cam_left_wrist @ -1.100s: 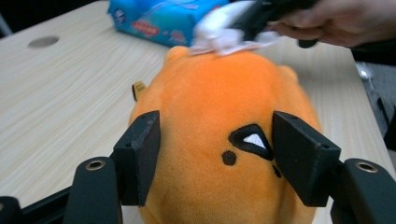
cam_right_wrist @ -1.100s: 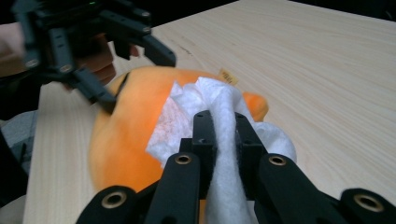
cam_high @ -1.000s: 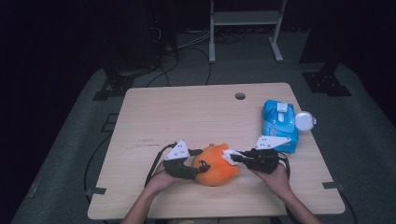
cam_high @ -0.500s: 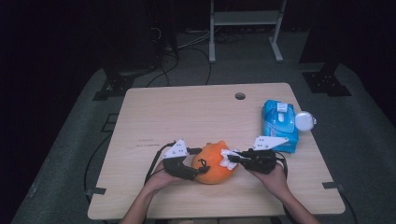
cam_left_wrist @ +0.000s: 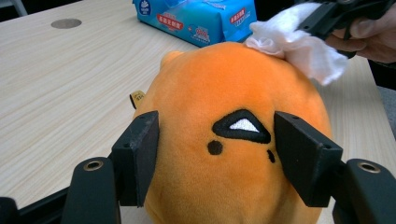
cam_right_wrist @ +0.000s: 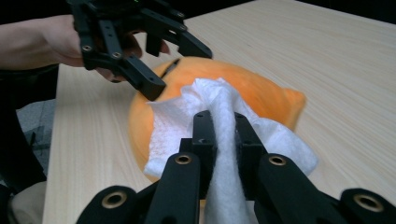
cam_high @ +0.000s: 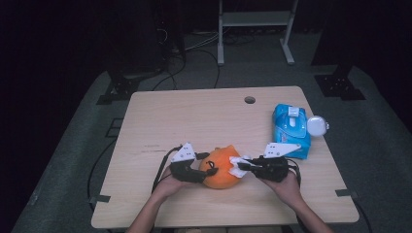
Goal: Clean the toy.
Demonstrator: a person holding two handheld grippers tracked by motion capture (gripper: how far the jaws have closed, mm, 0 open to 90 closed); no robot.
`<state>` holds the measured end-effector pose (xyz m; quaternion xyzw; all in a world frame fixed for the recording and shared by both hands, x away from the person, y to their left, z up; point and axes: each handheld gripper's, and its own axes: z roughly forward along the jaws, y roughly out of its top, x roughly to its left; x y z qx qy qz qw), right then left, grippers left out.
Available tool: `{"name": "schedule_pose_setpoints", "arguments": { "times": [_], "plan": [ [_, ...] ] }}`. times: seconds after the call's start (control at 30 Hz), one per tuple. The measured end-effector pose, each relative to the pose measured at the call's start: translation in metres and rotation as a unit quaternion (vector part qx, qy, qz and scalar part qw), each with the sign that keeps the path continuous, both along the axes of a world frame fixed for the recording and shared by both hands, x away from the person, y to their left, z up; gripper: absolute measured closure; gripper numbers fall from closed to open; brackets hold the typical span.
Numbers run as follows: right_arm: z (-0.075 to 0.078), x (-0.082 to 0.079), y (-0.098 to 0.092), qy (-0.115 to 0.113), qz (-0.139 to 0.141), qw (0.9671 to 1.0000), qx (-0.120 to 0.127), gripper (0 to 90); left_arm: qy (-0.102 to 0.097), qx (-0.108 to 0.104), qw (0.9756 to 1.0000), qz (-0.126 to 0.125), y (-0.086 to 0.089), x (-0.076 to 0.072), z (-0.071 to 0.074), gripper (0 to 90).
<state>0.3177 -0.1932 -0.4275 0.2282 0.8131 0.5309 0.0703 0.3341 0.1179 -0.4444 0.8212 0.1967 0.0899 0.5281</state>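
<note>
Orange plush toy [cam_high: 221, 169] is sitting on the near middle of the tabletop [cam_high: 194, 116], between the two grippers. The left gripper [cam_left_wrist: 215, 154] is bracketing the toy with its jaws spread wide, one on each side of the toy's stitched face; whether the pads are pressing in cannot be told. The right gripper [cam_right_wrist: 223, 135] is clamping a white tissue [cam_right_wrist: 219, 116] between nearly closed jaws, and the tissue is lying against the toy's upper surface. A blue pack of wipes [cam_high: 290, 130] is resting near the right edge of the tabletop, well apart from the toy, with a small white round object [cam_high: 317, 126] just beside it. The tabletop is pale wood grain with a round hole [cam_high: 249, 100] near its far edge. It is standing on grey flooring [cam_high: 73, 160]; the room beyond is dark, with a metal stand [cam_high: 252, 29] and loose cables [cam_high: 194, 46] behind.
</note>
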Motion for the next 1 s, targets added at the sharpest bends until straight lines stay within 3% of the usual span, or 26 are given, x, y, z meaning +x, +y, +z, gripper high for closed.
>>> {"name": "schedule_pose_setpoints", "arguments": {
  "times": [0.1, 0.27, 0.37, 0.47, 0.53, 0.67, 0.73, 0.8, 0.87, 1.0],
  "plan": [
    [-0.001, 0.001, -0.004, 0.008, -0.010, 0.9999, 0.007, 81.6, -0.002, -0.003, 1.0000, -0.005, -0.001, 0.000, -0.001, 33.1],
    [0.001, 0.000, 0.009, -0.006, 0.005, 0.9999, 0.009, 81.5, -0.004, -0.002, 1.0000, -0.006, -0.003, 0.000, -0.001, 31.8],
    [0.000, 0.001, 0.010, -0.003, 0.007, 0.9999, 0.008, 81.6, -0.009, -0.003, 1.0000, 0.002, -0.002, -0.002, 0.004, 19.5],
    [-0.002, 0.004, 0.003, 0.001, -0.005, 1.0000, 0.007, 81.6, -0.010, -0.001, 0.9999, -0.006, -0.002, -0.005, 0.007, 11.1],
    [-0.004, 0.007, -0.002, 0.013, -0.013, 0.9997, 0.013, 81.7, -0.006, 0.011, 0.9998, -0.014, -0.004, -0.006, 0.004, 11.2],
    [-0.003, 0.004, 0.001, 0.008, -0.015, 0.9998, 0.011, 81.8, -0.007, 0.019, 0.9995, -0.023, -0.007, -0.006, 0.001, 24.5],
    [0.001, 0.000, 0.007, 0.001, 0.001, 0.9998, 0.020, 81.9, -0.021, 0.014, 0.9991, -0.033, -0.009, -0.007, 0.003, 31.6],
    [0.006, -0.005, 0.018, -0.015, 0.014, 0.9997, 0.014, 81.8, -0.039, 0.021, 0.9979, -0.047, -0.013, -0.010, 0.004, 35.2],
    [0.007, -0.006, 0.023, -0.029, 0.016, 0.9994, 0.003, 81.9, -0.049, 0.029, 0.9971, -0.052, -0.013, -0.011, 0.006, 36.8],
    [0.004, 0.001, 0.014, -0.023, 0.000, 0.9997, 0.005, 82.0, -0.039, 0.018, 0.9982, -0.041, -0.010, -0.009, 0.005, 32.4]
  ]
}}
